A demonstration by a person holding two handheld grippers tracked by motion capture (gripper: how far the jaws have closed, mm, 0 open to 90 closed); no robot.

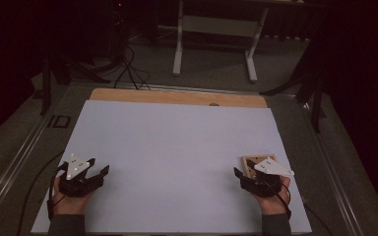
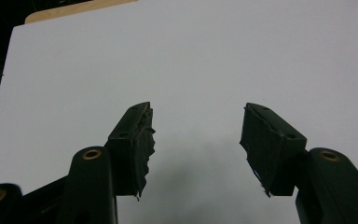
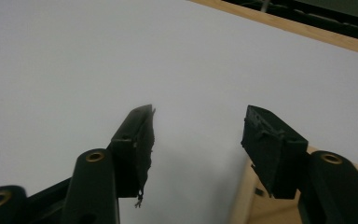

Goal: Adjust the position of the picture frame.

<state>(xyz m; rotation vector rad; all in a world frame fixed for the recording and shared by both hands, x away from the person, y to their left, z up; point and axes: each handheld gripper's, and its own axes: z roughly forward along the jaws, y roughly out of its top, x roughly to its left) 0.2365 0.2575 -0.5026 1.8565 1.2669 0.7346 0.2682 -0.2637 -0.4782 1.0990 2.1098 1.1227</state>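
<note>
My left gripper (image 1: 100,164) rests at the near left of the white sheet (image 1: 177,147); its jaws stand wide apart with nothing between them, as the left gripper view (image 2: 198,109) confirms. At the near right, my right gripper (image 1: 246,170) is open too, tilted a little above the sheet. A small wooden frame (image 1: 251,163) lies on the sheet right beside it, partly hidden under the gripper's grey plate. In the right gripper view the frame (image 3: 247,203) shows below the right jaw, and the gap between the jaws of the right gripper (image 3: 198,116) holds only bare sheet.
The white sheet covers a wooden board whose far edge (image 1: 177,97) shows as a tan strip. Beyond it stand a white table frame (image 1: 216,29) and cables (image 1: 128,69) on a dark floor. Metal rails (image 1: 24,147) run along both sides.
</note>
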